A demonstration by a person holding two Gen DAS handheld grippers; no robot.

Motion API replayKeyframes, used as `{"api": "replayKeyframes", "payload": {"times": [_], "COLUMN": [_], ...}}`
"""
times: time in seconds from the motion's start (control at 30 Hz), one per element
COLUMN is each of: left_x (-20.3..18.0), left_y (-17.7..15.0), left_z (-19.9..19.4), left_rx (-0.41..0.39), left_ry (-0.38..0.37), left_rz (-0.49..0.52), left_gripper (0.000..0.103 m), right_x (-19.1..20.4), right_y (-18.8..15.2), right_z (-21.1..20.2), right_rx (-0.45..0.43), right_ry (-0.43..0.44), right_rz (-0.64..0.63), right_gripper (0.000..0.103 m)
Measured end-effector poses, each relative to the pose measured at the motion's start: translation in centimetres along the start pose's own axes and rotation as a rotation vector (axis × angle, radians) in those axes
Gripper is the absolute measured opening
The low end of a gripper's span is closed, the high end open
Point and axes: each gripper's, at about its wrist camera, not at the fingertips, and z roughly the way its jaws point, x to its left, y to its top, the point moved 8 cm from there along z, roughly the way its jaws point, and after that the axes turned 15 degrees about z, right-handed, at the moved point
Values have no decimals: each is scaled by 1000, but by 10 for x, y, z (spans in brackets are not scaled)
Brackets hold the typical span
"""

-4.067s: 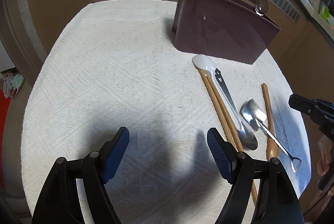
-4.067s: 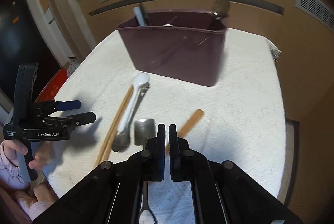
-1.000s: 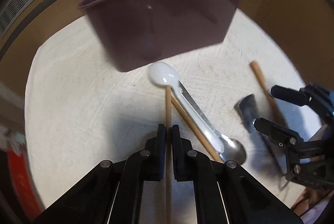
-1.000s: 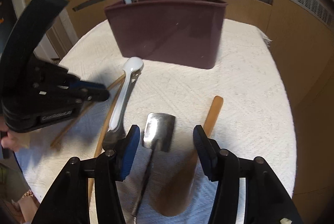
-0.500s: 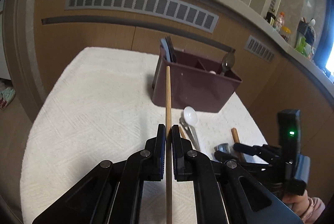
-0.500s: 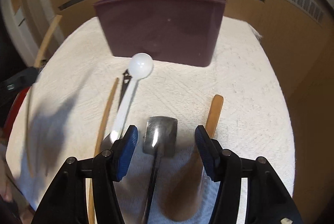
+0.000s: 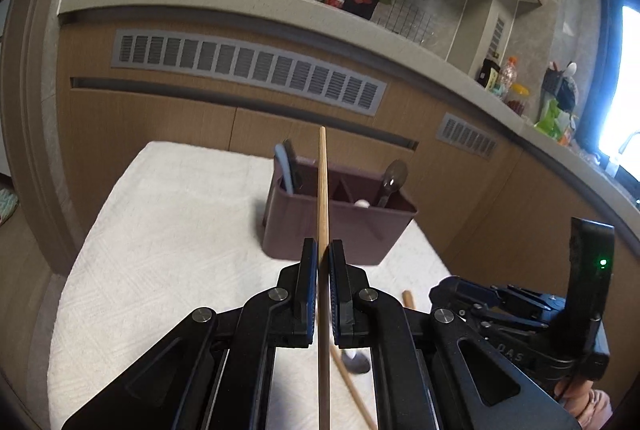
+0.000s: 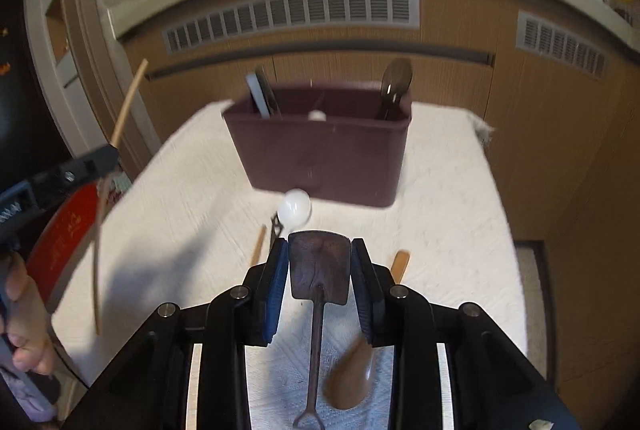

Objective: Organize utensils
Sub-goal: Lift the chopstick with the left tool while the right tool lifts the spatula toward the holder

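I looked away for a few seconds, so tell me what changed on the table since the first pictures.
The left tongs, open over the cloth at first, closed on one wooden chopstick and lifted it upright, clear of the table. The right tongs, shut at first, opened and closed around the shovel-shaped metal spoon. The maroon utensil caddy, white spoon and second chopstick stayed put.
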Motion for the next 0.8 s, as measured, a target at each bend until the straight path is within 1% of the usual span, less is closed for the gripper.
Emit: {"api": "replayKeyframes", "payload": {"times": [0.07,0.1,0.13,0.17,0.2,0.27,0.33,0.4,0.47,0.5,0.57,0.67,0.7,0.73,0.77,0.8], "left_x": [-4,-6,-9,-12,-15,-19,-16,-8,3,11,21,38,44,49,53,57], "left_y": [16,29,46,66,85,119,148,158,158,152,139,114,107,98,92,85], "left_z": [-3,-4,-7,-10,-13,-16,-13,-8,-3,-2,2,9,10,10,9,7], "left_rx": [-30,-55,-89,-133,-178,-247,-285,-291,-282,-272,-244,-183,-168,-159,-153,-147], "left_ry": [-6,-13,-19,-22,-22,-17,1,-7,9,31,41,47,53,57,57,63], "left_rz": [14,22,35,50,67,104,116,94,89,87,67,28,18,4,-5,-7], "left_gripper": [6,6,6,6,6,6,6,6,6,6,6,6,6,6,6,6], "right_x": [5,8,11,15,20,27,34,34,30,31,29,35,39,47,52,58], "right_y": [17,25,40,54,76,110,134,146,145,135,120,87,78,63,52,41], "right_z": [-15,-21,-31,-38,-50,-69,-77,-74,-63,-55,-36,3,13,30,43,54], "right_rx": [-51,-74,-108,-135,-187,-279,-311,-312,-290,-259,-195,-57,-18,44,81,114], "right_ry": [27,39,54,62,72,66,91,81,60,62,69,99,113,127,125,134], "right_rz": [16,19,19,15,3,-24,-54,-69,-81,-94,-107,-151,-175,-225,-259,-293], "right_gripper": [27,24,8,5,5,5,5,5,5,5,5,5,8,10,15,22]}}
